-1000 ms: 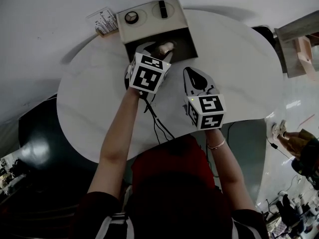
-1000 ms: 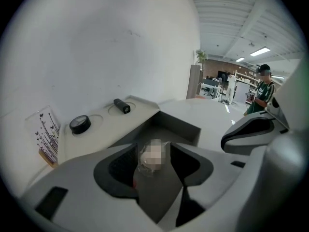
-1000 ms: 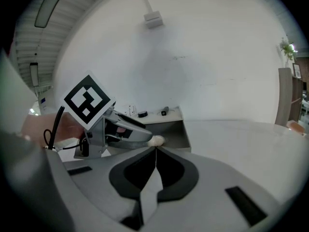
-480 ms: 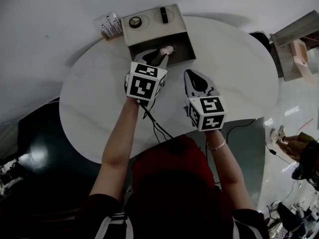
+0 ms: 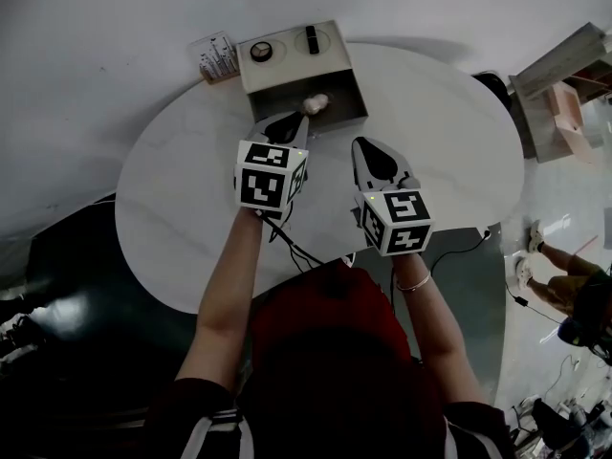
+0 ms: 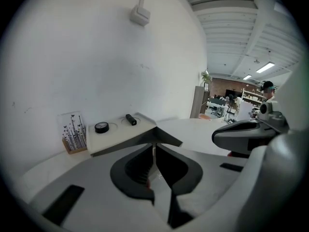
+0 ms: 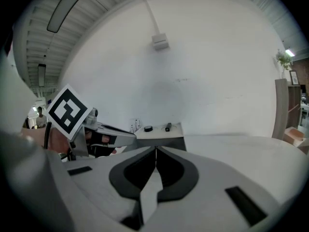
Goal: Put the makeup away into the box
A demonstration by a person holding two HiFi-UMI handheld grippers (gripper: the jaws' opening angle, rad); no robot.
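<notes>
A beige box (image 5: 277,79) stands at the table's far edge. On its top sit a round compact (image 5: 260,52) and a black lipstick (image 5: 312,38). A pinkish makeup item (image 5: 314,104) lies in its open front compartment. My left gripper (image 5: 295,120) hovers just in front of that compartment; its jaws are closing, with nothing between them (image 6: 154,146). To its right my right gripper (image 5: 359,143) is shut and empty (image 7: 155,149). Both gripper views show the box (image 6: 120,137) (image 7: 161,133) ahead.
A small card stand (image 5: 215,57) stands left of the box. The white oval table (image 5: 172,189) has a black cable (image 5: 296,247) running over its near edge. Shelving (image 5: 564,84) and a person's legs (image 5: 555,275) are off to the right.
My left gripper has drawn back out of the box's compartment and its jaws have come together; the pinkish item stays in the box. Both grippers have lifted a little.
</notes>
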